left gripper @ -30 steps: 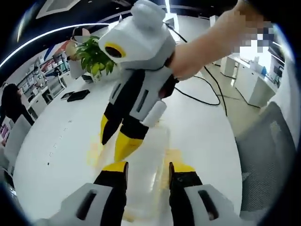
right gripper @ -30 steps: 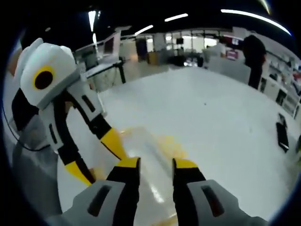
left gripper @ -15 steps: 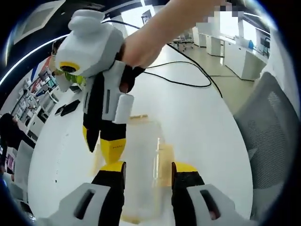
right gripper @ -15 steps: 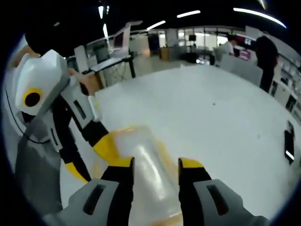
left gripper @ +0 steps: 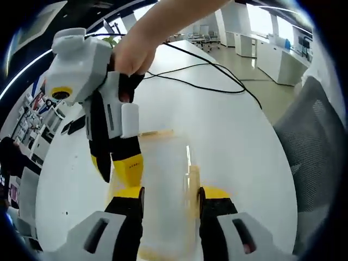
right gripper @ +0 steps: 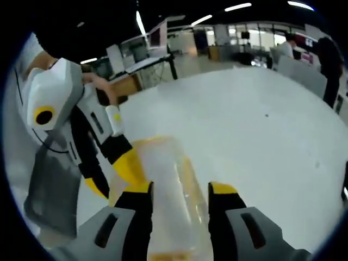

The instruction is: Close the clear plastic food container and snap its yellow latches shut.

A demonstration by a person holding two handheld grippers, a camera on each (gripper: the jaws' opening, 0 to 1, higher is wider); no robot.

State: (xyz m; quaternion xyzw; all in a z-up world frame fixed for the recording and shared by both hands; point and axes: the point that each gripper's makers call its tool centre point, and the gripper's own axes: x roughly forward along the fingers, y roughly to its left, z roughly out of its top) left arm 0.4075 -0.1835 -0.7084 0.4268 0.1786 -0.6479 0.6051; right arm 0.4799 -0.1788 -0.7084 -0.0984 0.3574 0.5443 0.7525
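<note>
Container [left gripper: 163, 179], clear plastic with yellow latches [left gripper: 191, 182], lies on the white bench [left gripper: 244, 136], reaching between the jaws of both grippers from opposite ends. Left gripper [left gripper: 166, 196]: jaws parted, flanking the container's sides; contact cannot be told through the blur. Right gripper [right gripper: 179, 190]: jaws likewise parted around the container [right gripper: 163, 185]. In the left gripper view, the right gripper [left gripper: 117, 168] comes in from the left, its yellow tips at the container's edge. Black cable [left gripper: 206, 84] trails across the bench beyond the jaws.

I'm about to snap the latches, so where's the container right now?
The container sits on the white table, low in both views between each view's own jaws, with the right gripper at its left edge in the left gripper view.
</note>
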